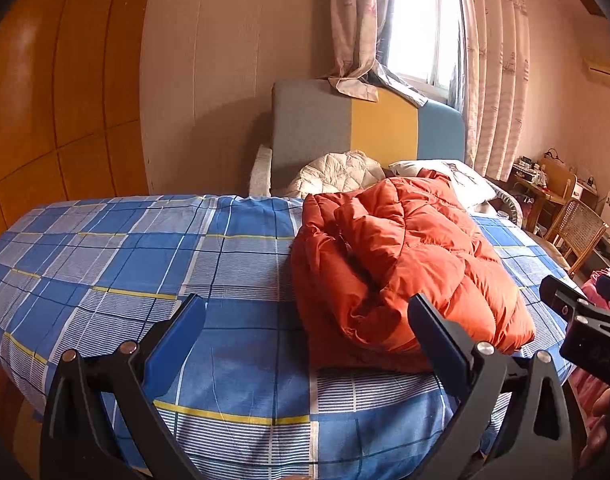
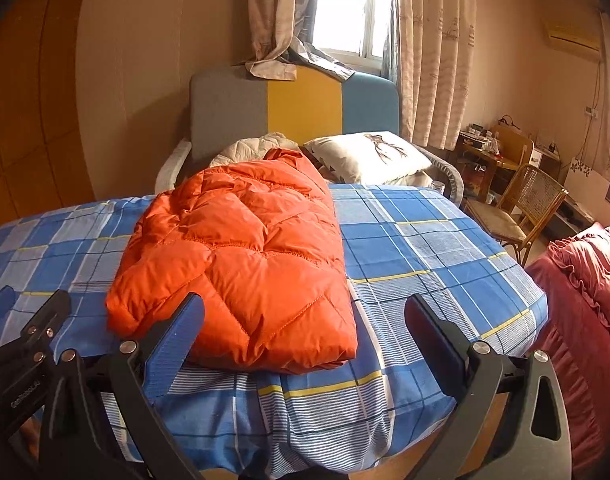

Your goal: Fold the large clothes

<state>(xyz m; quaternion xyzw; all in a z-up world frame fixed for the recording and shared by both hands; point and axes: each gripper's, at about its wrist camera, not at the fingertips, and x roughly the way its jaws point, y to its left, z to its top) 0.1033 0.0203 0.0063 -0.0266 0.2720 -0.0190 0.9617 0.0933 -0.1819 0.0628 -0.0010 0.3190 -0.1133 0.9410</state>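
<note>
An orange quilted down jacket [image 1: 401, 264] lies folded in a thick bundle on the blue plaid bed sheet [image 1: 145, 264]. It also shows in the right wrist view [image 2: 241, 252]. My left gripper [image 1: 305, 324] is open and empty, held above the near bed edge, its right finger in front of the jacket's near end. My right gripper [image 2: 305, 324] is open and empty, just short of the jacket's near right corner. The right gripper [image 1: 577, 312] shows at the right edge of the left wrist view. The left gripper [image 2: 29, 328] shows at the lower left of the right wrist view.
A cream quilt [image 2: 249, 148] and a white pillow [image 2: 369, 156] lie past the jacket by a grey, yellow and blue headboard [image 2: 297, 104]. A red ruffled cover [image 2: 585, 280] is at the right. A cane chair [image 2: 521, 208] and cluttered desk [image 2: 489, 148] stand beyond.
</note>
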